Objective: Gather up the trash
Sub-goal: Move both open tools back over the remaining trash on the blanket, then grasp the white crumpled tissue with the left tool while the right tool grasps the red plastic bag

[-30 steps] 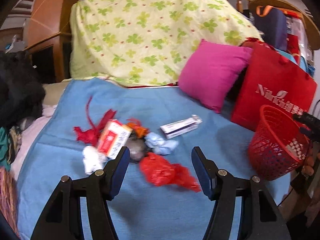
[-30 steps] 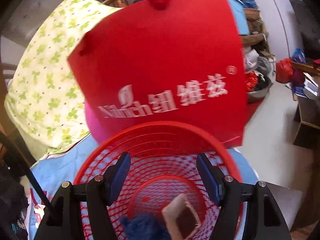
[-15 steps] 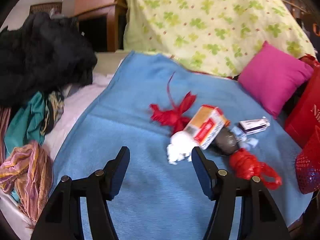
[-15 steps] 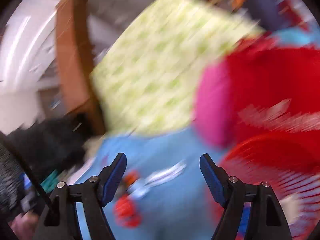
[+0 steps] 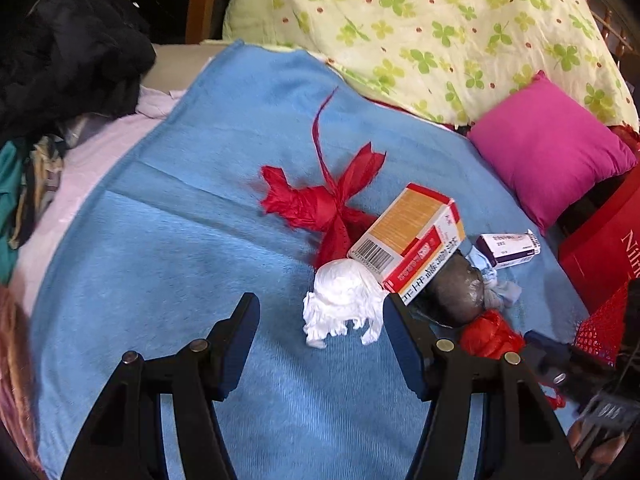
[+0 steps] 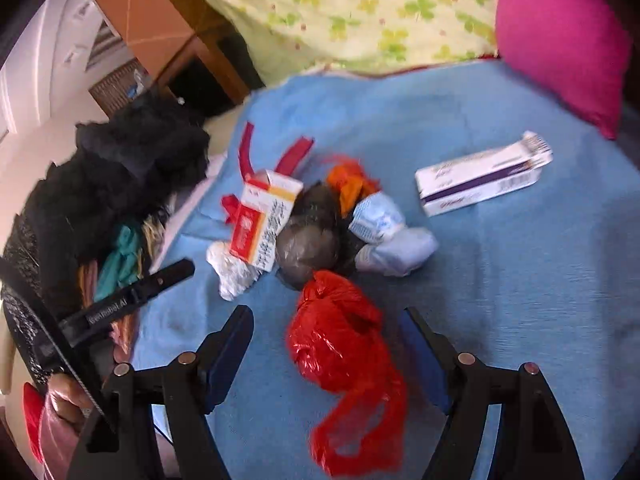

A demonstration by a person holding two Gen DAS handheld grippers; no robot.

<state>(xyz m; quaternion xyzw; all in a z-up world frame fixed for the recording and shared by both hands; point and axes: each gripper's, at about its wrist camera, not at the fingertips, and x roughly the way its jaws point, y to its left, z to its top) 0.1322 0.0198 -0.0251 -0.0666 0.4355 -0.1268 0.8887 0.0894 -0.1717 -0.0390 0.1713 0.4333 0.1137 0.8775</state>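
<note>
Right, here is how we stand.
Left gripper (image 5: 318, 332): we hold it wide open and empty, low over the blue blanket (image 5: 180, 240), the white crumpled tissue (image 5: 344, 300) just ahead between its fingertips.
Right gripper (image 6: 326, 344): wide open too, nothing clamped; the red plastic bag (image 6: 340, 356) lies on the blanket between its fingers.
Trash pile: the orange-and-red box (image 5: 408, 248) leans on the tissue and on a dark grey wrapped lump (image 5: 456, 292); red ribbon scraps (image 5: 320, 200) sit behind it.
Further trash: a white-and-purple box (image 6: 484, 180) lies apart on the blanket, a pale blue wad (image 6: 388, 240) beside the lump.
Basket: the red mesh basket (image 5: 600, 328) shows at our right edge.
Background: pink cushion (image 5: 552, 148), clover-print cover (image 5: 420, 28).
</note>
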